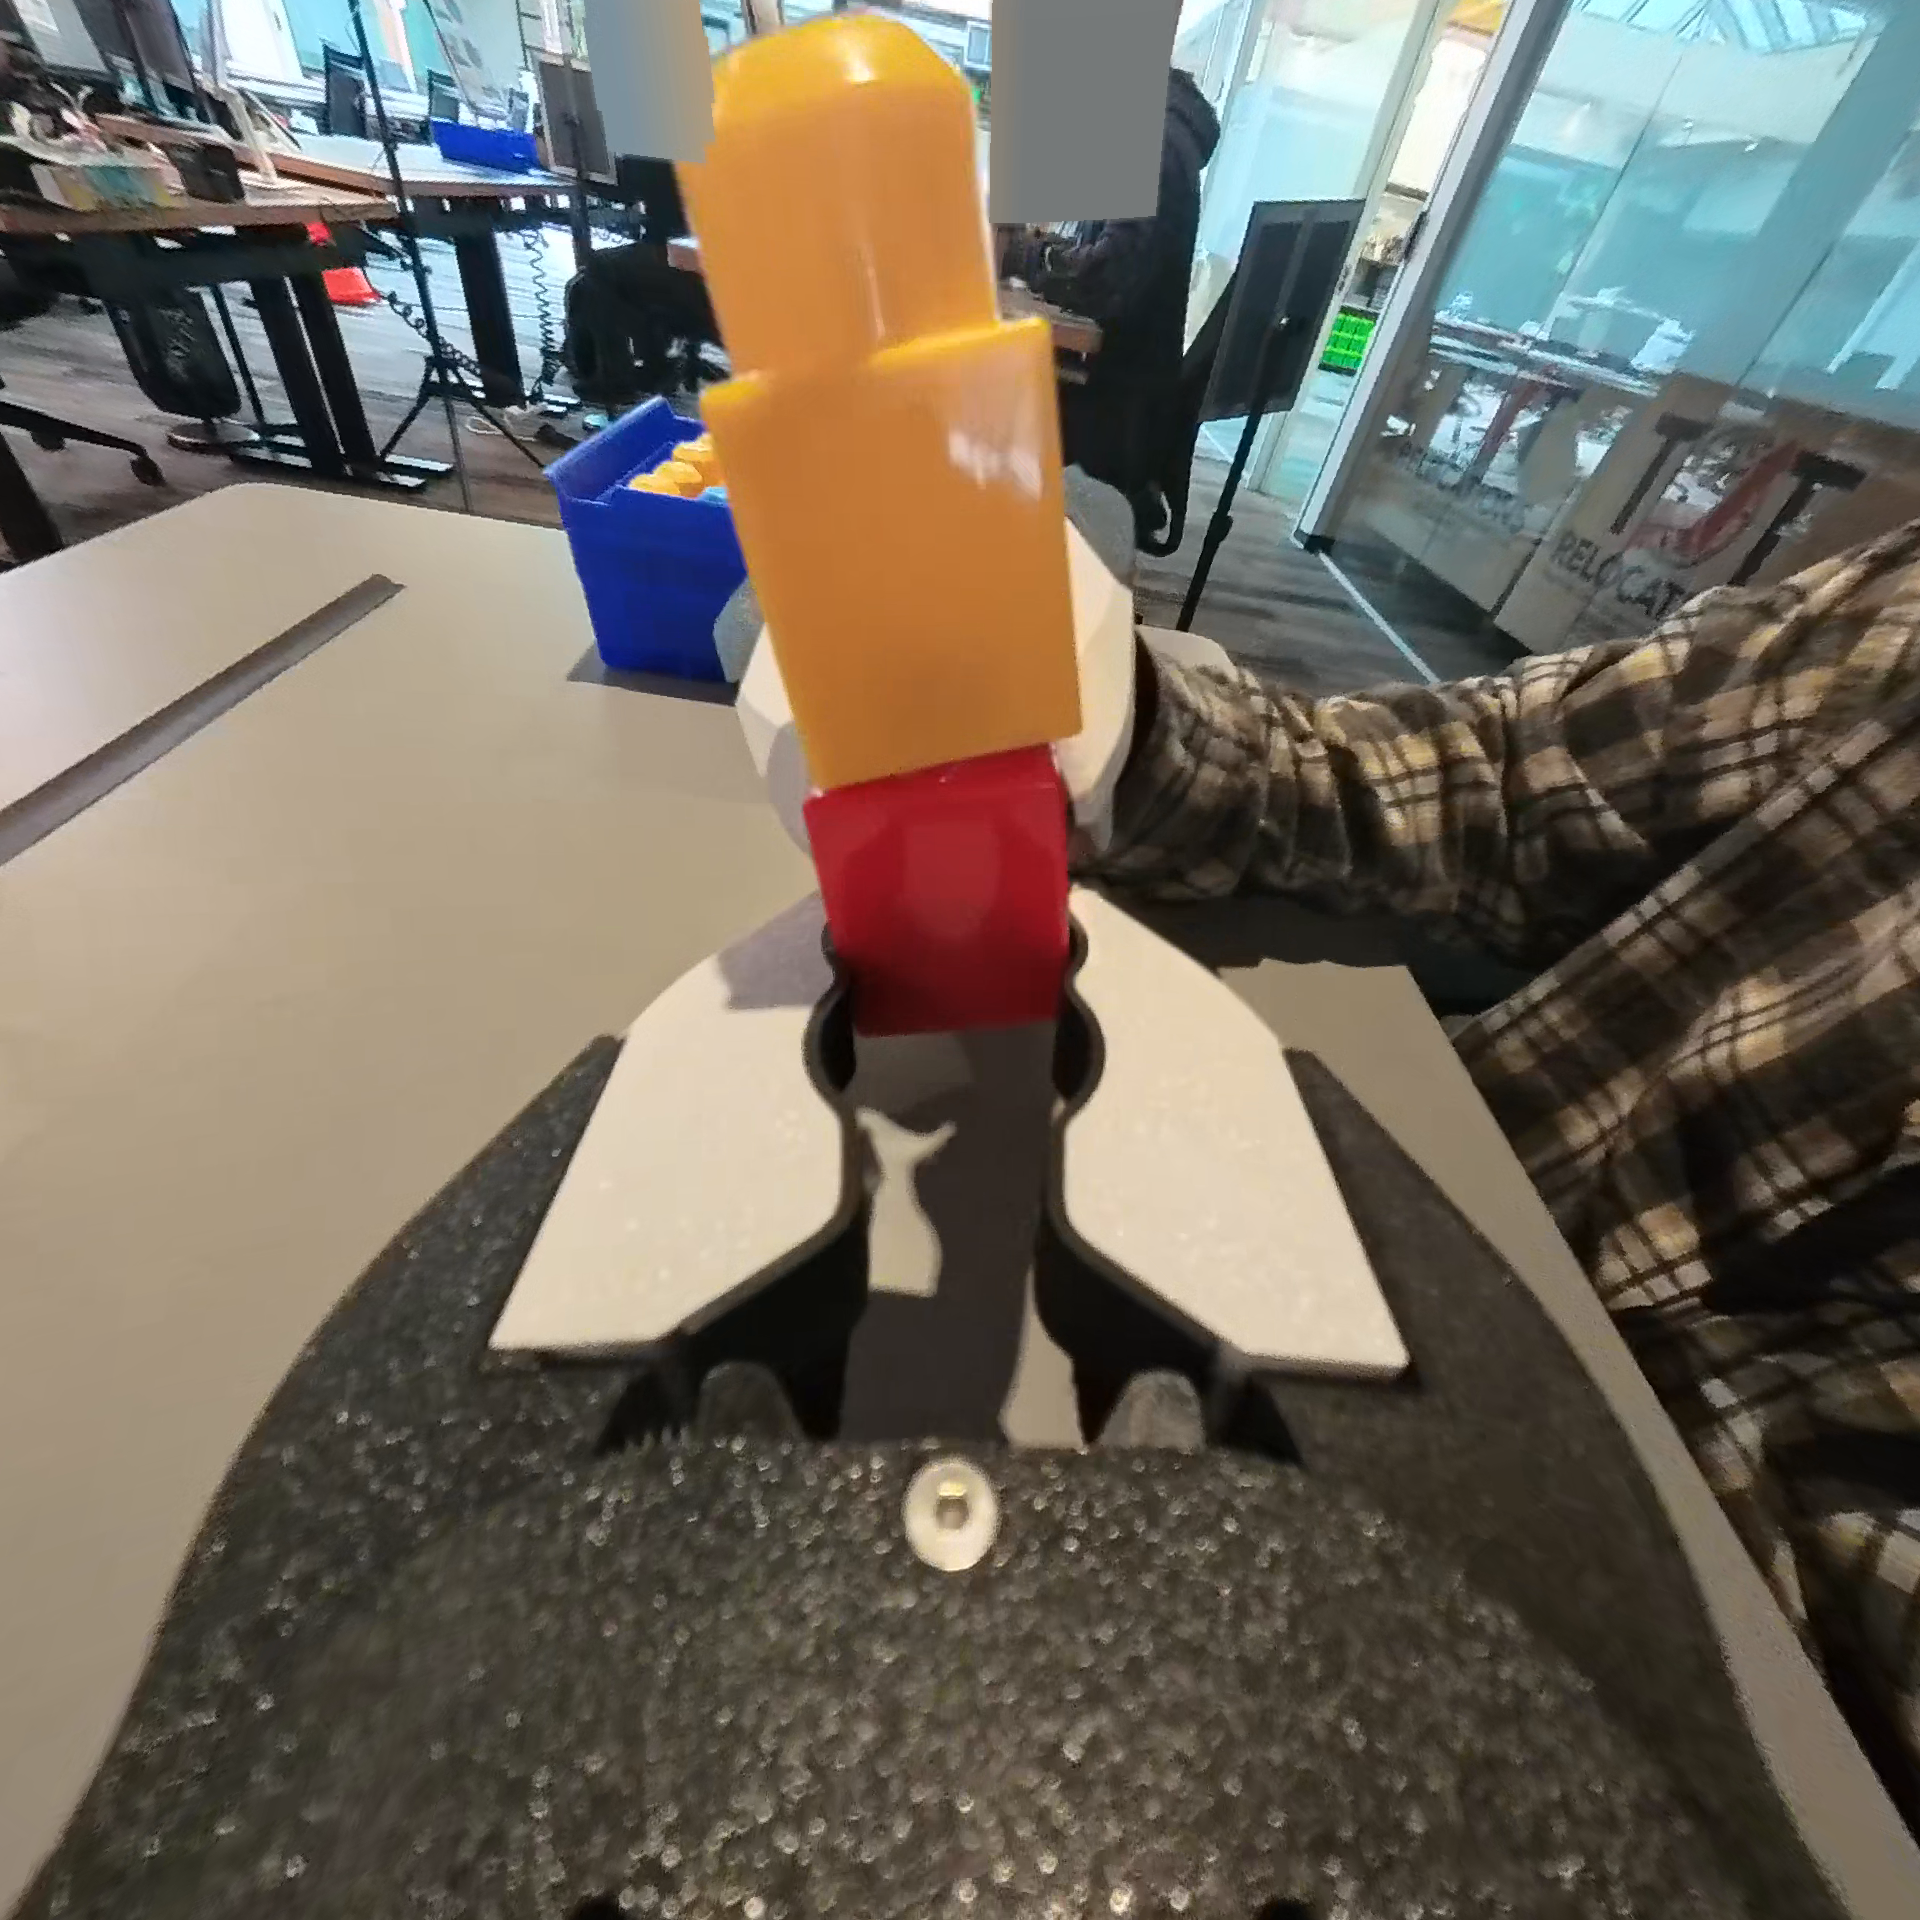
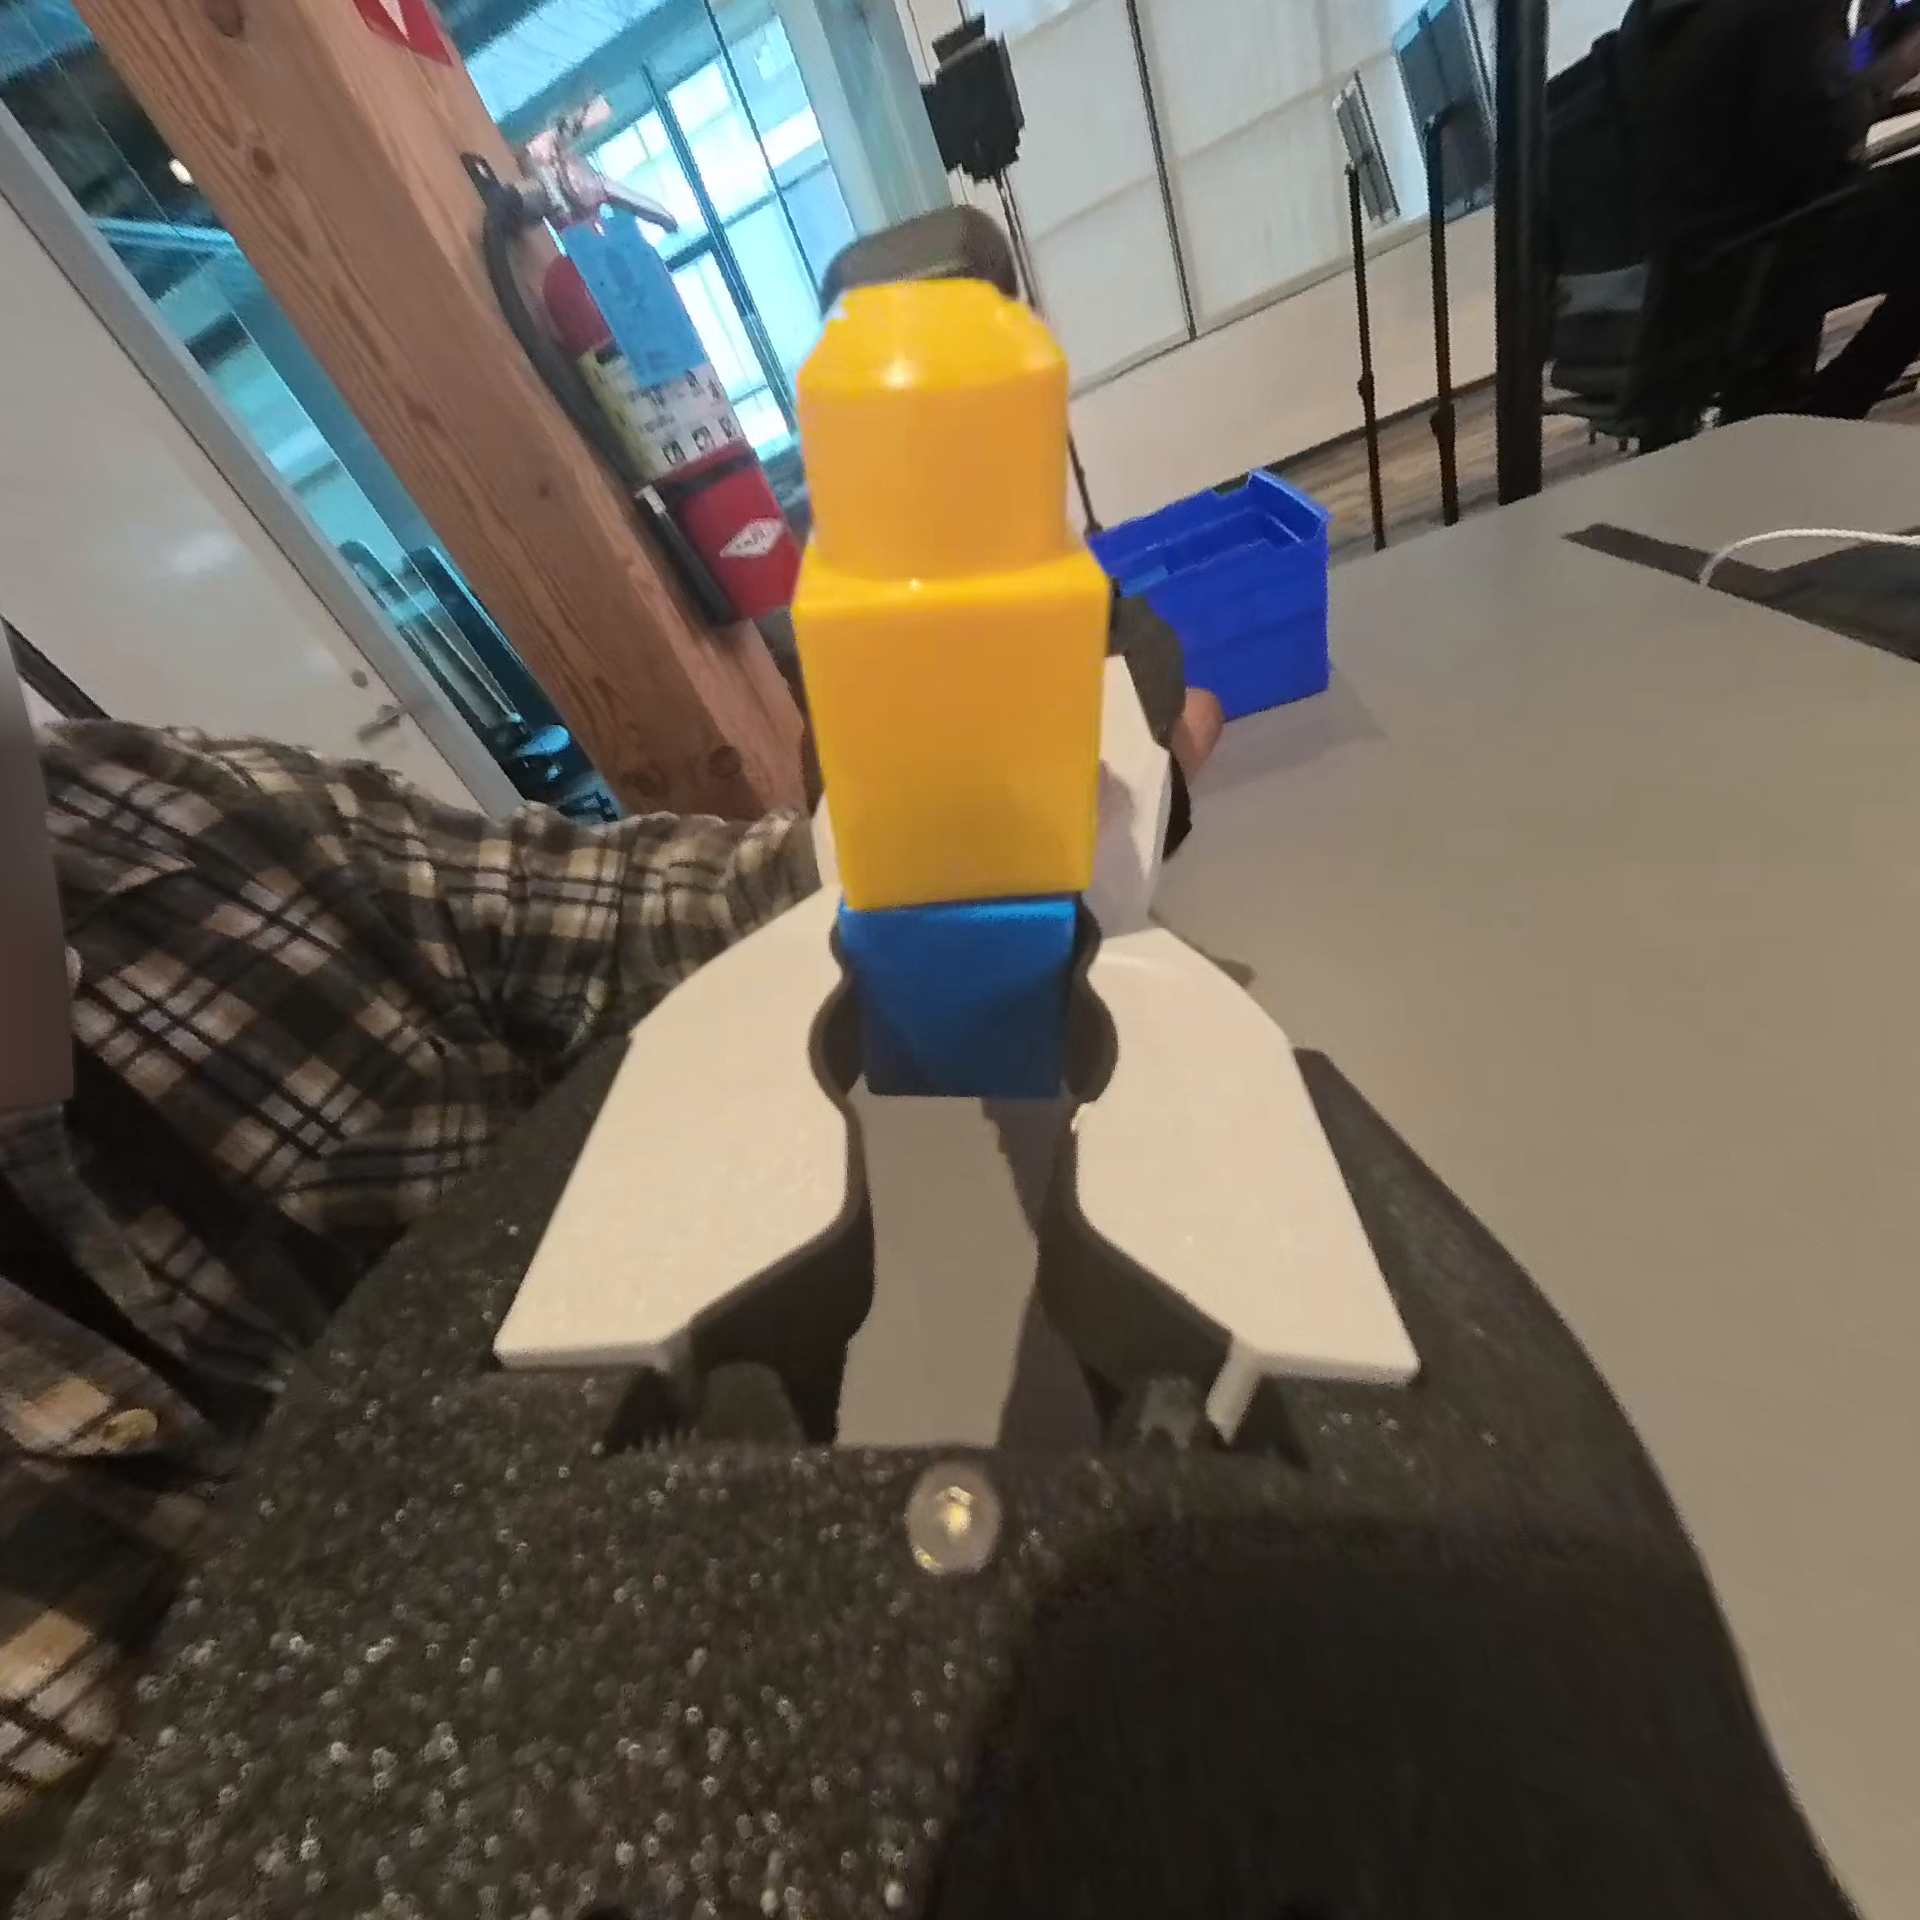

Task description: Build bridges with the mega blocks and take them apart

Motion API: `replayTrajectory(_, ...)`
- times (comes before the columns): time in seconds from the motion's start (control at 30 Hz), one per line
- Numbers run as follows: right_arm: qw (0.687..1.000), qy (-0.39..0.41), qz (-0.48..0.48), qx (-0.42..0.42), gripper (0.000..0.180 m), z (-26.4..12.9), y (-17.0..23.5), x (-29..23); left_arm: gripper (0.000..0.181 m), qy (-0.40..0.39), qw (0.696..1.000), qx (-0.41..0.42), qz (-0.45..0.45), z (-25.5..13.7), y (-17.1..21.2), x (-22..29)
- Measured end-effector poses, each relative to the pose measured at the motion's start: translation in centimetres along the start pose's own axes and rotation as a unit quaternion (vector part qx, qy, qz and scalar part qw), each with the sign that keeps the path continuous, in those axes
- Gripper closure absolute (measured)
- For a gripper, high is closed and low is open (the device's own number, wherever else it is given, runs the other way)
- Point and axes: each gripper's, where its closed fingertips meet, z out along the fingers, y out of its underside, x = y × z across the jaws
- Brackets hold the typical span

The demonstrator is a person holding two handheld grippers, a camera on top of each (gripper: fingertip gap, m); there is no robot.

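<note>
My left gripper (image 1: 951, 977) is shut on a red block (image 1: 940, 894), with its fingers (image 1: 727, 1122) on either side. A yellow block (image 1: 894, 520) with a round stud sits on top of the red one, seen end-on. My right gripper (image 2: 961, 1013) is shut on a blue block (image 2: 961, 997), which carries a yellow block (image 2: 951, 727) in the same way. The two grippers face each other. Each shows partly behind the yellow block in the other's view, the right gripper (image 1: 1101, 665) and the left gripper (image 2: 1138, 790). Both stacks are over the grey table (image 1: 312, 883).
A blue bin (image 1: 644, 561) holding several yellow blocks stands on the table behind the stacks; it also shows in the right wrist view (image 2: 1236, 613). A person's plaid sleeve (image 1: 1558, 831) lies along the table's right side. A dark slot (image 1: 197, 696) crosses the tabletop at left.
</note>
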Motion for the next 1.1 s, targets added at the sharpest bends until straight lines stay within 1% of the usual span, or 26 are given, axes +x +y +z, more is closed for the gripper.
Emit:
replayTrajectory(0.17, 1.0, 0.014, -0.017, -0.012, 0.145, 0.1, -0.1, 0.0, 0.147, -0.006, 1.0, 0.012, 0.0, -0.1, -0.3, 0.0)
replayTrajectory(0.3, 0.999, 0.023, -0.027, -0.038, 0.144, 0.0, 0.7, 0.3, 0.147, 0.008, 1.0, 0.004, -0.015, 0.1, 0.2, 0.1)
replayTrajectory(0.4, 0.999, 0.03, -0.021, -0.039, 0.144, -0.2, 0.7, 0.7, 0.147, 0.015, 0.999, 0.008, -0.029, 0.3, 0.4, -0.2)
replayTrajectory(0.5, 0.999, 0.026, -0.018, -0.04, 0.144, -0.3, 0.9, 0.8, 0.145, 0.011, 1.0, -0.015, -0.014, 0.4, 0.8, -0.3)
replayTrajectory(0.57, 0.999, 0.019, -0.015, -0.036, 0.144, -0.3, 0.9, 0.6, 0.144, 0.017, 1.0, -0.014, -0.011, 0.3, 0.7, -0.1)
replayTrajectory(0.6, 0.999, 0.016, -0.015, -0.032, 0.144, -0.3, 0.8, 0.4, 0.143, 0.016, 1.0, -0.007, -0.01, 0.2, 0.4, -0.1)
replayTrajectory(0.7, 1.0, 0.011, -0.007, -0.023, 0.144, -0.6, 0.6, 0.4, 0.126, 0.012, 1.0, 0.014, -0.018, -0.4, -0.2, -0.4)
replayTrajectory(0.77, 1.0, 0.007, 0.004, -0.018, 0.144, -0.8, 0.7, 0.5, 0.123, 0.011, 1.0, 0.023, -0.019, -0.7, -0.4, -0.6)
replayTrajectory(0.83, 1.0, 0.008, 0.016, -0.023, 0.144, -1.0, 1.0, 0.8, 0.117, -0.004, 1.0, 0.019, -0.008, -1.1, -0.4, -1.0)
replayTrajectory(0.9, 0.999, 0.009, 0.022, -0.03, 0.144, -1.3, 1.3, 1.0, 0.11, -0.032, 0.999, 0.02, 0.024, -1.9, -0.6, -1.6)
replayTrajectory(0.97, 0.999, 0.011, 0.03, -0.032, 0.144, -1.5, 1.6, 1.2, 0.102, -0.079, 0.993, 0.026, 0.085, -2.7, -1.2, -2.4)
replayTrajectory(1.03, 0.998, 0.007, 0.043, -0.038, 0.144, -1.7, 2.0, 1.3, 0.094, -0.139, 0.975, 0.014, 0.173, -3.4, -1.7, -3.1)
replayTrajectory(1.1, 0.998, 0.002, 0.051, -0.044, 0.144, -1.6, 2.3, 1.3, 0.088, -0.182, 0.949, -0.004, 0.258, -3.4, -2.1, -3.2)
